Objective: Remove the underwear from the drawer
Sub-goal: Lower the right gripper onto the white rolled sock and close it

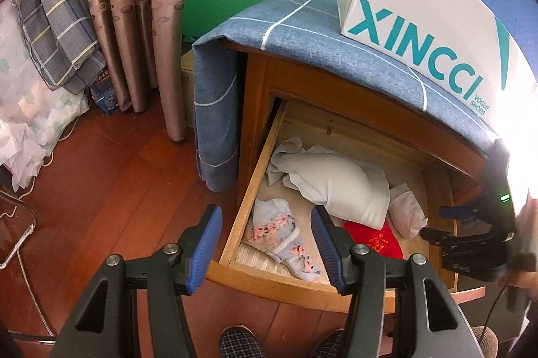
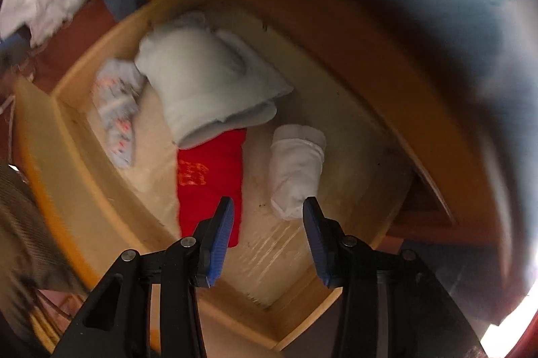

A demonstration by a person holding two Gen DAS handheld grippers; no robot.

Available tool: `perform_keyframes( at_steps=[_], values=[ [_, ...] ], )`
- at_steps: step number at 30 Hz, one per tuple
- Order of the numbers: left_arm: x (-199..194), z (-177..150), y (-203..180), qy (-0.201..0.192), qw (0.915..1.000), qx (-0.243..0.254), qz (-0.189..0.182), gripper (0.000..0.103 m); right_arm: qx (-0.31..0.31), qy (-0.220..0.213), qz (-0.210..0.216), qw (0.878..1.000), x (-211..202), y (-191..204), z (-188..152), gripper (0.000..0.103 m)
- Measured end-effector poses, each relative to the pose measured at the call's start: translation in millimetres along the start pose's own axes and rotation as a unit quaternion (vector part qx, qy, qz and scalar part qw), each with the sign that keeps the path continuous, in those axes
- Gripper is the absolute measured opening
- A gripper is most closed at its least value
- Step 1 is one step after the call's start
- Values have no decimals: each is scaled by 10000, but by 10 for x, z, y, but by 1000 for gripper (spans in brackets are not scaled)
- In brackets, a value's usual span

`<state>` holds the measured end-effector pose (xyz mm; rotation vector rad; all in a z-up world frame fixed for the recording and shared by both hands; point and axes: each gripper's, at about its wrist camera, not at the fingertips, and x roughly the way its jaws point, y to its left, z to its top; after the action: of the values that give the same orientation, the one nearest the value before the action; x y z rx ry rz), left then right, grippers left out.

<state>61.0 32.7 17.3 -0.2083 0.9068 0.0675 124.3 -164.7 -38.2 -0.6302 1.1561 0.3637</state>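
The wooden drawer (image 1: 248, 200) stands pulled out of the nightstand. In it lie a pale blue floral underwear (image 1: 279, 233) (image 2: 117, 109) at the front left, a light grey folded garment (image 1: 336, 183) (image 2: 208, 82), a red cloth with gold print (image 1: 376, 237) (image 2: 212, 176) and a white rolled piece (image 1: 405, 211) (image 2: 296, 169). My left gripper (image 1: 266, 211) hangs open above the drawer's front left corner, over the floral underwear, holding nothing. My right gripper (image 2: 269, 201) (image 1: 444, 221) is open and empty over the drawer's right half, between the red cloth and the white roll. The right wrist view is blurred.
A blue checked cloth (image 1: 302, 31) covers the nightstand top, with a white shoe box (image 1: 420, 21) on it. Curtains (image 1: 134, 21) and bedding (image 1: 33, 105) stand to the left over a wooden floor (image 1: 101, 173). A checked slipper (image 1: 235, 341) shows below the drawer front.
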Motion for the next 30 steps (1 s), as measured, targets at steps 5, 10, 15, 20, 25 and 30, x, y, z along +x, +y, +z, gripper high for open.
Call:
perform_keyframes(
  at_steps=[5, 10, 15, 20, 25, 30],
  values=[
    [19, 3, 23, 44, 10000, -62, -60, 56, -529, 206, -276, 9980, 306, 85, 51, 41],
    [57, 12, 45, 110, 9998, -149, -118, 56, -1023, 217, -668, 9923, 495, 182, 96, 42],
    [74, 13, 54, 139, 9997, -168, -138, 56, -1128, 208, -834, 9899, 674, 138, 114, 52],
    [99, 17, 53, 174, 9996, -191, -152, 56, -1173, 196, -986, 9880, 844, 40, 141, 59],
    [112, 18, 44, 198, 9995, -178, -154, 56, -1027, 185, -994, 9896, 958, -116, 163, 59],
    [117, 19, 33, 210, 9995, -177, -148, 56, -1233, 109, -1100, 9862, 1031, -136, 145, 58]
  ],
)
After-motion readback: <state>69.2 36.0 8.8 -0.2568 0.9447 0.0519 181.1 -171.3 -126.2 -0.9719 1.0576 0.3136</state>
